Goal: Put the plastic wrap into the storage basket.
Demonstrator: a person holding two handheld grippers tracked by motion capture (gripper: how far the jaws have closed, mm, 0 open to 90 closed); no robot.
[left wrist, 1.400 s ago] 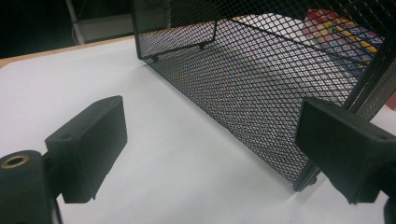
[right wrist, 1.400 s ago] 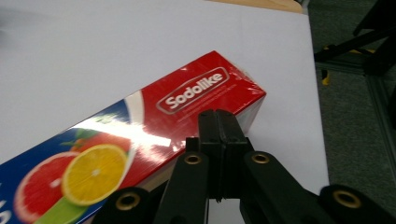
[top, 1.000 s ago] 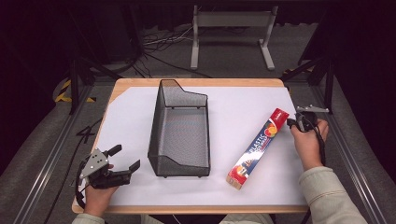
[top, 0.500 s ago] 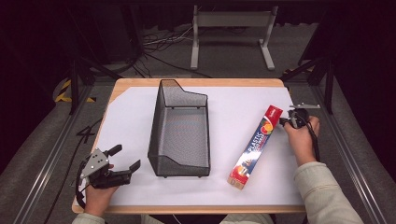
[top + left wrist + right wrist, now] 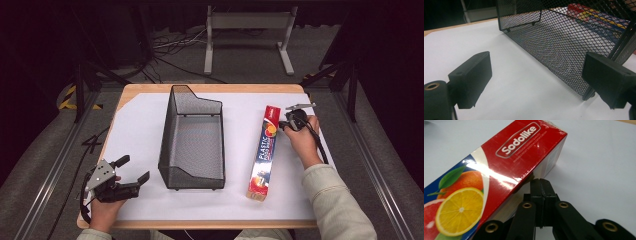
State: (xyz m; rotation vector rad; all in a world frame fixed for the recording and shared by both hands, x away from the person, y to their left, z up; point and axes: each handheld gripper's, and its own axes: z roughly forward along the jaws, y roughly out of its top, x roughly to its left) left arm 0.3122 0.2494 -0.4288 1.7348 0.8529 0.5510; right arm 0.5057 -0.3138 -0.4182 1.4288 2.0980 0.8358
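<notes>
While my left gripper (image 5: 131,176) idles at seven o'clock, jaws spread and empty beside the mesh basket (image 5: 192,142), I judge it is kept clear of the work. At two o'clock my right gripper (image 5: 541,185), jaws pressed together, noses against the plastic-wrap box (image 5: 265,150), probably to push it.

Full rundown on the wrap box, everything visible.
The wrap box is a long, slim carton with a glossy film sheen: red end printed "Sodolike", blue body reading "PLASTIC", citrus fruit artwork. It looks closed and undamaged. It lies flat on the white sheet, right of the mesh basket and apart from it. The right hand-held gripper, jaws shut, has its tips against the side of the red end.
</notes>
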